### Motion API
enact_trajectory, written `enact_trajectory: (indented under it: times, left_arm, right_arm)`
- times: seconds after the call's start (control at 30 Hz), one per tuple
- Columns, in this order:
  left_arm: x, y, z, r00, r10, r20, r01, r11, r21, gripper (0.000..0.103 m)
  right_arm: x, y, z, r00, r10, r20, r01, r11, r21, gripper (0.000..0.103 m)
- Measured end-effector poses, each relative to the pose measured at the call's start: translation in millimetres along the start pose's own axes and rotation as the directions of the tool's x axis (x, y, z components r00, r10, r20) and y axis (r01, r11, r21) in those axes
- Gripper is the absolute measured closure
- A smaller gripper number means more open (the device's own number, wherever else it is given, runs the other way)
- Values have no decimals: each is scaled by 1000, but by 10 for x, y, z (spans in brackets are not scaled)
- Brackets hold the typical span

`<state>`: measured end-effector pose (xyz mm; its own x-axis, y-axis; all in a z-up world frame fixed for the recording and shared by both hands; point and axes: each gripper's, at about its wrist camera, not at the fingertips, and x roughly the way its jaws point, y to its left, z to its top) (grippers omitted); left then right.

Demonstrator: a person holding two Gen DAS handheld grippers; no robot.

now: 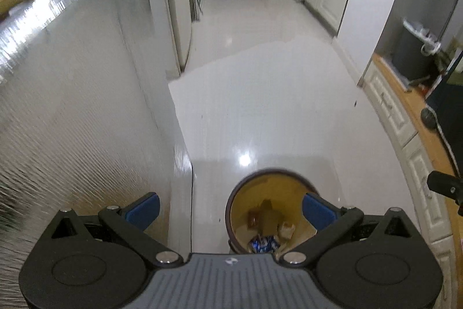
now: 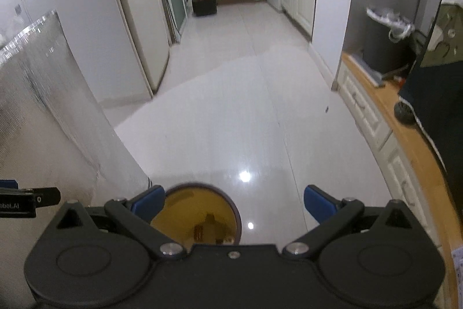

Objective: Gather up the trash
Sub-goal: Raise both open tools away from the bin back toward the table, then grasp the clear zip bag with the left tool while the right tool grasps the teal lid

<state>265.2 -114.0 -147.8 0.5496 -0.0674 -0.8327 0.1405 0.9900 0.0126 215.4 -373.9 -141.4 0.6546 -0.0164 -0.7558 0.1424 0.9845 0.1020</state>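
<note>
Small round yellow-lined bin with dark rim [image 1: 269, 210] sits on the glossy white tile floor [image 1: 260, 106], at 6 o'clock in both wrist views, already holding a blue crumpled wrapper [image 1: 264, 243] and brown scraps. Left gripper [image 1: 231, 207] spread wide, empty, right over the bin. Right gripper [image 2: 234, 203] also released, empty; bin at its 7 o'clock. Silver textured panel [image 1: 72, 106] at 9 o'clock. Likely just dropped; next, scan for remaining trash, keep claws clear of the rim.
</note>
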Motion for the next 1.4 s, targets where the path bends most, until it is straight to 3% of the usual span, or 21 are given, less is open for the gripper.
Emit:
enact_trajectory:
  times: [0.27, 0.57, 0.97, 1.2, 1.4]
  left_arm:
    - [-462, 71, 124, 991, 12, 133, -9, 1000, -22, 0]
    - [-1087, 254, 259, 970, 35, 242, -23, 999, -49, 0]
    - [-2212, 576, 649, 898, 92, 431, -81, 996, -45, 0]
    - [-2534, 1018, 832, 875, 167, 455, -147, 986, -79, 0]
    - [-2500, 1632, 953, 877, 251, 411, -212, 967, -140, 0]
  right_arm:
    - [-318, 80, 164, 993, 14, 117, -13, 1000, -7, 0]
    - [-723, 223, 437, 969, 49, 242, -46, 999, -15, 0]
    - [-1246, 742, 860, 927, 179, 330, -164, 984, -73, 0]
    - [-1426, 1278, 1148, 905, 219, 366, -178, 974, -142, 0]
    - [-1382, 1802, 1273, 882, 322, 345, -268, 943, -195, 0]
